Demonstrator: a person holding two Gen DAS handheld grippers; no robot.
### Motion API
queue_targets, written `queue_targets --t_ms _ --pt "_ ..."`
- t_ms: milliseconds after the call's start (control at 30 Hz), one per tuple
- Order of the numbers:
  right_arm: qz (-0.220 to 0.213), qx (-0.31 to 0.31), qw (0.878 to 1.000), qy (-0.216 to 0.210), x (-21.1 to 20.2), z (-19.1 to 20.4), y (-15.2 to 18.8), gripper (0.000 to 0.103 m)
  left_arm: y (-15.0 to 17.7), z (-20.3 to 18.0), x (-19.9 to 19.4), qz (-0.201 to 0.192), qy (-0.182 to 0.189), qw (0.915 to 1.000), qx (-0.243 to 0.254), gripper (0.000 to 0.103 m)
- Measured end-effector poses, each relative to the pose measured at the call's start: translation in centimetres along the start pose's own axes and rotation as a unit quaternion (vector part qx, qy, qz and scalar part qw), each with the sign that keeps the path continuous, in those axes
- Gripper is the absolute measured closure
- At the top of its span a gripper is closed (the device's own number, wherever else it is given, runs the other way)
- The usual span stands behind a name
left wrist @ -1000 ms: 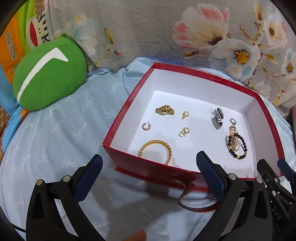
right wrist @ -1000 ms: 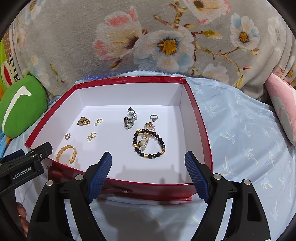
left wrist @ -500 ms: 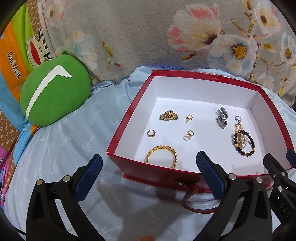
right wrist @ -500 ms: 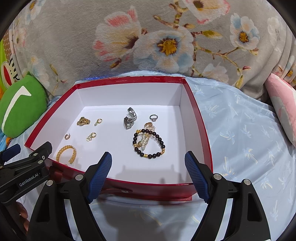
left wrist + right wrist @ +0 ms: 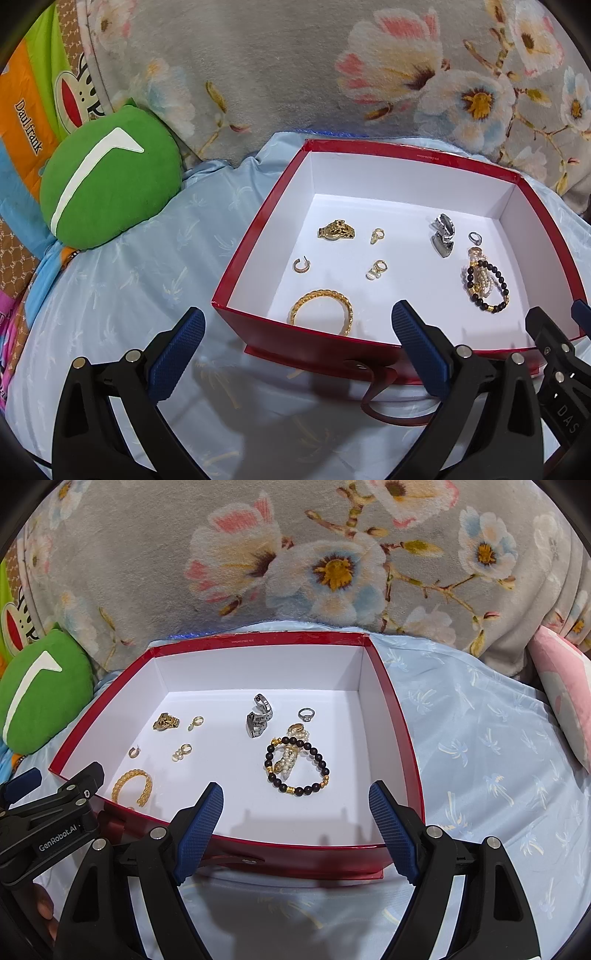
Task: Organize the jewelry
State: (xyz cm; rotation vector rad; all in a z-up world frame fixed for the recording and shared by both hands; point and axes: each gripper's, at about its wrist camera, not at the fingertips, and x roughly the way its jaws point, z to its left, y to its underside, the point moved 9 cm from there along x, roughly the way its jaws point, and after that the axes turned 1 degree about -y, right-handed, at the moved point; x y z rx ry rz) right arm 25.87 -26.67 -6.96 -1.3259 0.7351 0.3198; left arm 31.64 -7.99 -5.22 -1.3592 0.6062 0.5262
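Jewelry, including a beaded bracelet (image 5: 297, 766) seemingly tangled with pearls, lies inside the red box (image 5: 400, 738); both grippers (image 5: 297, 349) (image 5: 295, 821) hover spread and empty, risking dragging both pieces together.

My left gripper (image 5: 297, 345) and right gripper (image 5: 295, 827) are matte black plastic frames with silver screws, blue cross-hatched fingertip pads (image 5: 201, 821), white "GenRobot.AI" lettering on one side and "DAS" on the other.
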Motion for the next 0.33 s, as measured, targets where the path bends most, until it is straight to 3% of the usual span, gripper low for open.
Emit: queue_targets --t_ms 333 --pt "0.0 0.0 1.0 0.0 -0.02 0.03 0.01 0.024 0.02 -0.07 0.04 0.001 -0.004 1.0 0.0 0.005"
